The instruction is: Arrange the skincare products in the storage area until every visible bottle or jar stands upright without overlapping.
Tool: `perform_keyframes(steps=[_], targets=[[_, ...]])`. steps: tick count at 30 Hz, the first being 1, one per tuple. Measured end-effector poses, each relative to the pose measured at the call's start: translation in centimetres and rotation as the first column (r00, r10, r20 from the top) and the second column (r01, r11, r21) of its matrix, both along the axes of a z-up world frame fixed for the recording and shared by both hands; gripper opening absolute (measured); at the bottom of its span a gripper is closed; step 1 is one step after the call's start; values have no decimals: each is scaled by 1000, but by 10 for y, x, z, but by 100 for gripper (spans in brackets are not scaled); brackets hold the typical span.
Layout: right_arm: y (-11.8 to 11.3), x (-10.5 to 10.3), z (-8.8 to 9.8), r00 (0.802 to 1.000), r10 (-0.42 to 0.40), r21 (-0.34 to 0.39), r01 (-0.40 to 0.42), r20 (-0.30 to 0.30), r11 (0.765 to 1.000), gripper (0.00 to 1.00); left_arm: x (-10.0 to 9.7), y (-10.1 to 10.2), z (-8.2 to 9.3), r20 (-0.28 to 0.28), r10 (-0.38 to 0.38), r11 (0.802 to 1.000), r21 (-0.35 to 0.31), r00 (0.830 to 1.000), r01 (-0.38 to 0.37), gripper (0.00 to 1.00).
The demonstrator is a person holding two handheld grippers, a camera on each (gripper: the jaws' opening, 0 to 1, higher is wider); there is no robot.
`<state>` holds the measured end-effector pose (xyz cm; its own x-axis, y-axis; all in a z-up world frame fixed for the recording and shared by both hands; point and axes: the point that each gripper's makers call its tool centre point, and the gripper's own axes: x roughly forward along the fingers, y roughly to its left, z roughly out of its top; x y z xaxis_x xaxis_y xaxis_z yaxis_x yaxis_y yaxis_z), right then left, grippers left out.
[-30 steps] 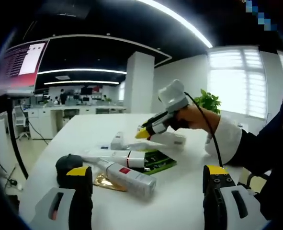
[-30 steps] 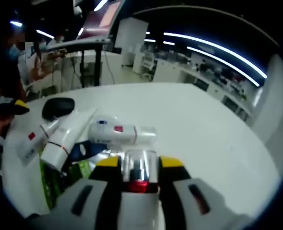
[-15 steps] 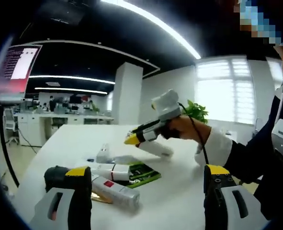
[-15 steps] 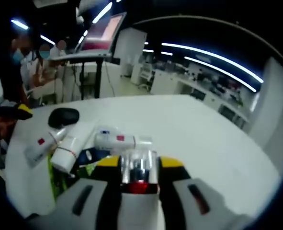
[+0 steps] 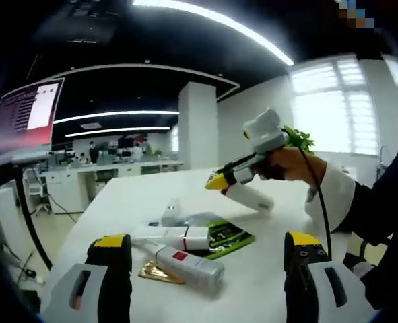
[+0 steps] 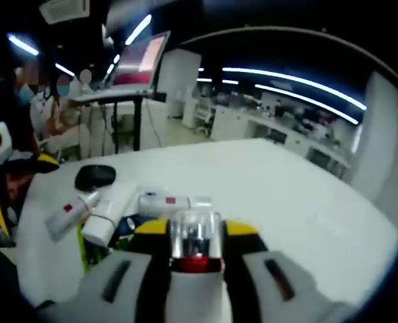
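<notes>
A white round-edged table carried the skincare things in a large open-plan office with a white pillar, long ceiling light strips, bright windows and a red-tinted monitor on a stand. Rows of desks ran along the far side of the room, and people sat by the monitor stand in the right gripper view.

The far and right parts of the table lay bare in the right gripper view, with open surface running to the curved edge. The products were bunched near the table's left side in that view.

In the left gripper view a white tube with a red label lay flat on a gold sachet, just beside a white tube with a red band and a green packet. A small white bottle sat behind them. A black round jar sat at the pile's far end in the right gripper view.

The left gripper had its yellow-tipped jaws spread wide, holding nothing, above the near table edge.

The right gripper had its jaws closed on a clear-capped bottle with a red band, lifted off the table; in the left gripper view the bottle's white body angled down below the jaws.
</notes>
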<state>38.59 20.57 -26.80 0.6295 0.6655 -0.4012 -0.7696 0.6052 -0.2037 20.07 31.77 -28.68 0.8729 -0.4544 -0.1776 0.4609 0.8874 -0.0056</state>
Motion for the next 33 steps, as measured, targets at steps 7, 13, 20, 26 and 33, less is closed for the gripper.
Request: perform_keyframes(steps=[7, 13, 20, 26, 33], targets=[[-7, 1, 10, 1000, -8, 58, 9, -9, 998, 28, 4, 12, 7, 42, 66, 995, 67, 997, -69, 91], [-9, -1, 14, 1000, 5, 84, -5, -3, 996, 28, -1, -9, 15, 54, -32, 999, -21, 998, 33, 83], [-9, -3, 18, 1000, 14, 103, -14, 7, 995, 27, -7, -27, 10, 39, -131, 991, -22, 991, 131, 83], [-13, -4, 21, 1000, 6, 129, -6, 3, 992, 27, -3, -27, 9, 39, -108, 993, -52, 993, 110, 81], [-18, -3, 25, 1000, 1, 168, -2, 5, 986, 27, 0, -32, -5, 4, -97, 995, 37, 995, 97, 76]])
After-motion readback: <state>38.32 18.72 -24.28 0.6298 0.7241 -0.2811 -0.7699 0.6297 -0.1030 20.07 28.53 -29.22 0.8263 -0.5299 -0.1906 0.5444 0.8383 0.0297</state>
